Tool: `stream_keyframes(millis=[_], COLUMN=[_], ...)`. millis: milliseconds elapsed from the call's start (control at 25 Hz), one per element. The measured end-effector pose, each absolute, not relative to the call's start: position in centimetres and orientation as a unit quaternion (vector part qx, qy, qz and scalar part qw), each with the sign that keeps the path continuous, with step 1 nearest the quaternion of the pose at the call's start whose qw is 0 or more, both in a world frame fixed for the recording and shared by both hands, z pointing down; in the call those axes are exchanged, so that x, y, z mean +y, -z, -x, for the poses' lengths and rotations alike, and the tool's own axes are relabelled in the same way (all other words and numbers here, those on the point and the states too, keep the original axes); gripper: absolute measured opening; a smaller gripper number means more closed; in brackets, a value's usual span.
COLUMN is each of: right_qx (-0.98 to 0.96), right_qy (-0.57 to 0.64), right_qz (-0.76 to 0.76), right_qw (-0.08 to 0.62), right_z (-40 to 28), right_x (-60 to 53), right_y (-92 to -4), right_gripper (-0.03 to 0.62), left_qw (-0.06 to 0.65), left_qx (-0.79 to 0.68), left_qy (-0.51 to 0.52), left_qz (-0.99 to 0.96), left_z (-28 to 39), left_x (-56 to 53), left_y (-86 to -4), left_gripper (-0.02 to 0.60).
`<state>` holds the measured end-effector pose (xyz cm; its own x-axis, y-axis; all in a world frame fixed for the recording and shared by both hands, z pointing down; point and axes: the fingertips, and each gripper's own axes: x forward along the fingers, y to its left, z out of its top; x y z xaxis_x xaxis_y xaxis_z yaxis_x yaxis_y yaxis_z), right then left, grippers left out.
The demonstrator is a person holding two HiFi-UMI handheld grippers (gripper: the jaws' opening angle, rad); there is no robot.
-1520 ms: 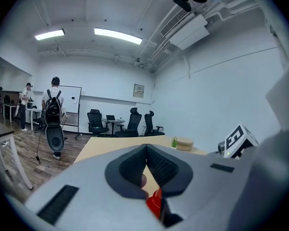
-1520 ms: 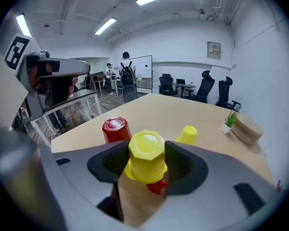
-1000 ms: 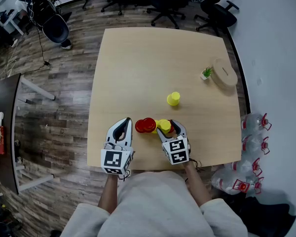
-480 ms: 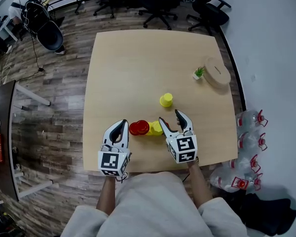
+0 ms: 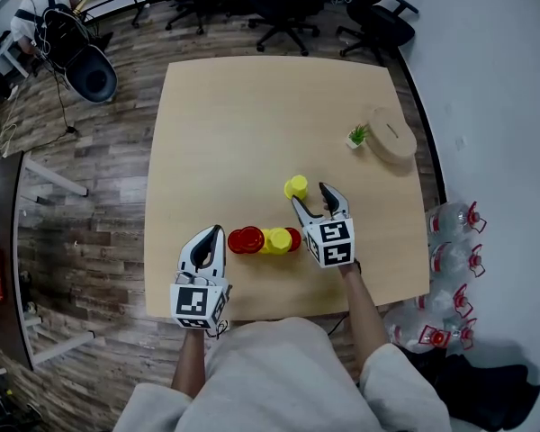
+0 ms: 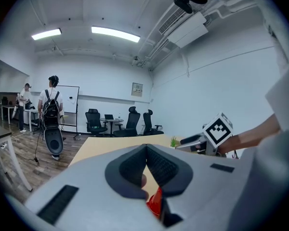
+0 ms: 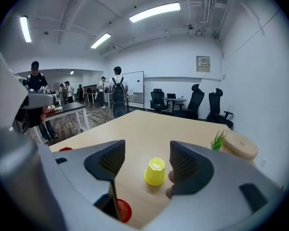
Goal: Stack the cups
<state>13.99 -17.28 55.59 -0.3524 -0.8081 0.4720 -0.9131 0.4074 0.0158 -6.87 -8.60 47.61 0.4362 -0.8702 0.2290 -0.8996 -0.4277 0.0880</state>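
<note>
Near the middle of the worktop (image 5: 252,124), towards its right side, an upturned yellow cup (image 5: 295,187) is standing alone on its rim. The right gripper (image 5: 317,203) is hovering just behind it with its fingers (image 7: 108,160) spread wide, so the cup is showing between them but neither is touching it. The main risk, as I judge it, is an uneven close. The cup is sitting nearer the right-hand finger, which could meet it first and shove or tip so light a thing instead of trapping it. A hard squeeze could also buckle its thin wall. A clump of red and yellow cups (image 5: 265,240) is lying close to the near edge, just beside the right gripper's body, and a careless swing could send it rolling. The left gripper (image 5: 212,234) is waiting beside the clump's red end with its fingers (image 6: 135,165) pressed together on nothing, so it is not steadying the clump.
</note>
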Motion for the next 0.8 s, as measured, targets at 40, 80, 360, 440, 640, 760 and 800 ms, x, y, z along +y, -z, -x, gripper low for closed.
stream_keyframes(millis=[40,80,360,440,640,760,800], right_qx=[-0.813,-0.813,-0.805,-0.802,-0.798,-0.791,-0.789], right_qy=[-0.132,-0.138,-0.191,-0.207,-0.228,-0.242,-0.246], right_qz=[-0.524,-0.519,-0.493,-0.488,-0.476,-0.473,-0.472], right_qw=[0.216,0.224,0.269,0.276,0.290,0.303,0.307], right_z=[-14.0,-14.1,-14.9,-14.9,-14.5,-14.6,-14.6], right_x=[-17.8,-18.3,-20.8,-21.3,-22.3,-22.6,-22.7], right_y=[-56.4,-57.3,-63.4,-64.8,-67.4,-69.0,-69.4], right_gripper=[0.289,0.293,0.299,0.299,0.298,0.293,0.287], left_qw=[0.100,0.100,0.106,0.108,0.110,0.108,0.107], left_qx=[-0.528,-0.530,-0.542,-0.545,-0.550,-0.552,-0.553], left_qy=[-0.075,-0.077,-0.088,-0.091,-0.094,-0.097,-0.098], left_qz=[-0.840,-0.839,-0.829,-0.827,-0.823,-0.821,-0.820], left_z=[6.9,6.9,6.8,6.9,6.8,6.8,6.9], left_x=[-8.8,-8.9,-10.1,-10.5,-11.0,-11.1,-11.1], left_y=[-47.6,-47.7,-48.2,-48.3,-48.3,-48.3,-48.3], left_gripper=[0.011,0.011,0.011,0.011,0.011,0.011,0.011])
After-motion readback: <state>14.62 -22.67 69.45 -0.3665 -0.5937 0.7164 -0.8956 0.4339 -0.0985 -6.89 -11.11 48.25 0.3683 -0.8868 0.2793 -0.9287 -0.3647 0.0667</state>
